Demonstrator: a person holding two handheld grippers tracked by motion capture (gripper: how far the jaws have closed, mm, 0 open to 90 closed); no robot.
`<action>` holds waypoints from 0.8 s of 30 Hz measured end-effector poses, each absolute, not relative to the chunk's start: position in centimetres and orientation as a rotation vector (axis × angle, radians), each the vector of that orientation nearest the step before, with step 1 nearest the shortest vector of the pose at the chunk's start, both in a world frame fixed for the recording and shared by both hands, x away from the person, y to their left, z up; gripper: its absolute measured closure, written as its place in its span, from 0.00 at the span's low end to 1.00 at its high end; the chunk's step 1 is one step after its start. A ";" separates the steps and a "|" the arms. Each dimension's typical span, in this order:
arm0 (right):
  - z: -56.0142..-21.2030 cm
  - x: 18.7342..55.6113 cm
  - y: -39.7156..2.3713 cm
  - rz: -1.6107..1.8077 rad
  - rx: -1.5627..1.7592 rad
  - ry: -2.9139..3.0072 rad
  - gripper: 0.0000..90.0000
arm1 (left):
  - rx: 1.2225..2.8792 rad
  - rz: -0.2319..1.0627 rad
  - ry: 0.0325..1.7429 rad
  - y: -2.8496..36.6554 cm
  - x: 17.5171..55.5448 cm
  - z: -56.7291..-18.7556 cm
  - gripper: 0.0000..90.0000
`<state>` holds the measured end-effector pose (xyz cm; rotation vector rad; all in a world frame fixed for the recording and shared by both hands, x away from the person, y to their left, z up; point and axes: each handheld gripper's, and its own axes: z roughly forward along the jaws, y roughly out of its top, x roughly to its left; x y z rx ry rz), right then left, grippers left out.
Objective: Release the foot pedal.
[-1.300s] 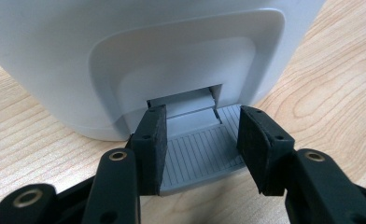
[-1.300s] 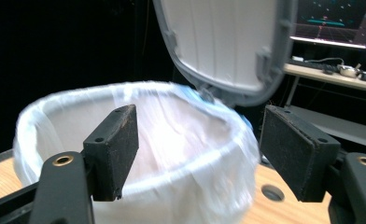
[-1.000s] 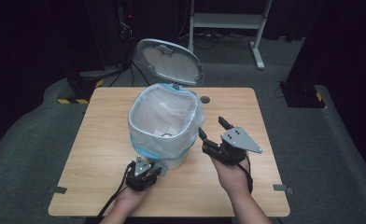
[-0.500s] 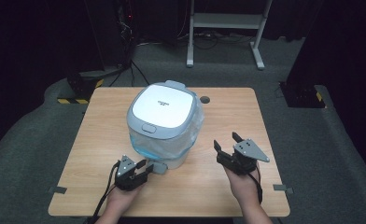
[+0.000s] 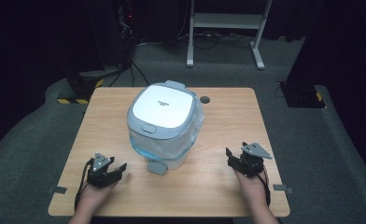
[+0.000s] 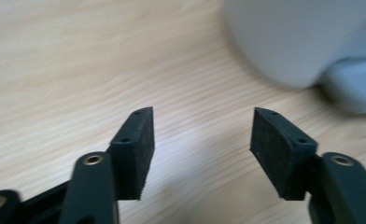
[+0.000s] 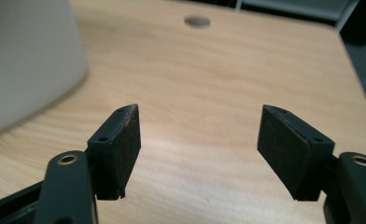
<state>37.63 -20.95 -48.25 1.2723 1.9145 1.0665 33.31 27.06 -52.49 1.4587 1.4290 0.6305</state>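
A white pedal bin [image 5: 165, 123] with a clear bag liner stands mid-table, its grey-rimmed lid [image 5: 162, 109] down. Its grey pedal [image 5: 156, 167] sticks out at the front. My left gripper [image 5: 121, 170] rests low at the front left, apart from the pedal. Its jaws have just been opening and are empty [image 6: 202, 126], with the bin wall [image 6: 302, 42] and pedal [image 6: 358, 88] ahead to the right. My right gripper [image 5: 231, 157] sits at the front right. Its jaws have just been closing a little but stand apart with nothing between them [image 7: 200, 121].
The wooden table [image 5: 228, 116] has a round cable hole [image 5: 204, 99] behind the bin, and that hole also lies far ahead in the right gripper view [image 7: 197, 21]. Dark floor, a white stand and cables lie beyond the table's far edge.
The bin lid has dropped from upright to shut. My left gripper has moved left, away from the pedal, and its jaws have spread. My right gripper has sunk toward the front right.
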 end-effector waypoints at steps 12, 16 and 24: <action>-52.3 38.1 -21.2 0.875 1.363 2.092 0.36 | 1.490 0.599 1.505 29.2 34.5 -53.7 0.27; -52.4 38.4 -21.3 0.906 1.393 2.115 0.35 | 1.476 0.598 1.504 29.2 34.3 -53.8 0.28; -52.4 38.5 -21.0 0.888 1.423 2.085 0.34 | 1.460 0.608 1.501 29.3 34.1 -53.8 0.30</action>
